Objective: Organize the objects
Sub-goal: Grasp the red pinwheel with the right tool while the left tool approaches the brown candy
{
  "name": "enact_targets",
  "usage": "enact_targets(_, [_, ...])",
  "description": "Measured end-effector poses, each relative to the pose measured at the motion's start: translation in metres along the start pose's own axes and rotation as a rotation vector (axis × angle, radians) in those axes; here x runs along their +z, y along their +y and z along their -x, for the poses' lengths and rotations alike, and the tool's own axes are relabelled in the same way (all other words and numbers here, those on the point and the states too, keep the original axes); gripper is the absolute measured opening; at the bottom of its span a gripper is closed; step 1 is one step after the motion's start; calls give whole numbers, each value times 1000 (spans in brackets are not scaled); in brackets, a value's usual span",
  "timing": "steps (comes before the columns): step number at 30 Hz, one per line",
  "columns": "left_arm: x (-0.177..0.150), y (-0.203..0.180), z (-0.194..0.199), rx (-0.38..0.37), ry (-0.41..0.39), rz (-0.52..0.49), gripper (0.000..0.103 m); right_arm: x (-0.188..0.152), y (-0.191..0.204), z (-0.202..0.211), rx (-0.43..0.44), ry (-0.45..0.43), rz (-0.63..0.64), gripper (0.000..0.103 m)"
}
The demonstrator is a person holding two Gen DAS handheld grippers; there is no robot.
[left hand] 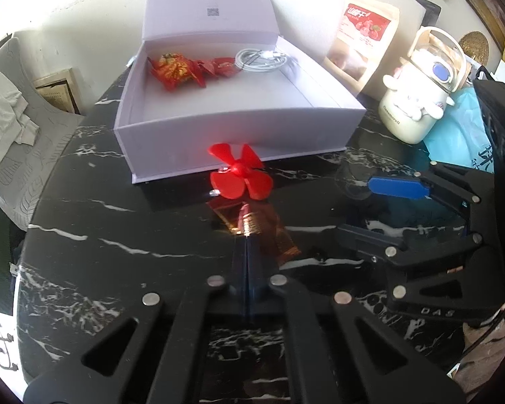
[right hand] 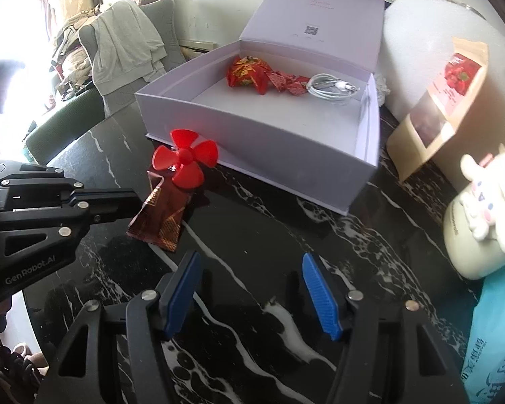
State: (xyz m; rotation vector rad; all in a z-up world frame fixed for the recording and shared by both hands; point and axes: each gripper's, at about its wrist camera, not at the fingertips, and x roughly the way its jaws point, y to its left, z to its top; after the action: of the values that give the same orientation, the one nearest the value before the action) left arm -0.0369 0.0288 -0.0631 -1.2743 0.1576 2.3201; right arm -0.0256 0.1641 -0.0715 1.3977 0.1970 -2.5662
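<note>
My left gripper [left hand: 247, 235] is shut on the near end of a brown foil packet [left hand: 252, 222] on the black marble table [left hand: 101, 235]. In the right wrist view, the left gripper [right hand: 136, 203] holds the packet [right hand: 161, 215] tilted up. A red propeller [left hand: 239, 171] [right hand: 185, 158] sits just past the packet, by the front wall of an open white box [left hand: 235, 124] [right hand: 252, 141]. The box holds red packets [left hand: 181, 70] [right hand: 249, 74] and a coiled white cable [left hand: 262, 60] [right hand: 330, 89]. My right gripper [right hand: 250, 289] [left hand: 360, 210] is open and empty, hovering to the packet's right.
A cream bottle with a plush figure [left hand: 410, 107] [right hand: 471, 235], a kraft pouch [left hand: 363, 43] [right hand: 444, 107] and a teal bag [left hand: 461, 134] [right hand: 495, 336] stand right of the box. A chair draped with clothes [left hand: 17, 118] [right hand: 128, 47] is beyond the table's left edge.
</note>
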Motion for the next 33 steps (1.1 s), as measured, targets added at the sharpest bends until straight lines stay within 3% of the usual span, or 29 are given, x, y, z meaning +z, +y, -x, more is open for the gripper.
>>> enact_targets(3, [-2,7,5,16,-2,1,1,5,3,-1,8,-9,6,62])
enact_targets(7, [-3,21,4,33,12,34,1,17,7,-6,44,-30,-11,53])
enact_targets(22, [-6,42,-4,47,68,83,1,54,23,-33,138,-31,-4,51])
enact_targets(23, [-5,42,-4,48,68,84,2,55,23,-34,148,-31,-5,49])
enact_targets(25, [-5,43,-4,48,69,86,2,57,22,-37,202,-26,-21,31])
enact_targets(28, [-4,42,-4,42,74,89,2,58,22,-38,227,-26,-31,14])
enact_targets(33, [-2,38,-2,36,71,84,2,53,19,-33,185,-38,-32,4])
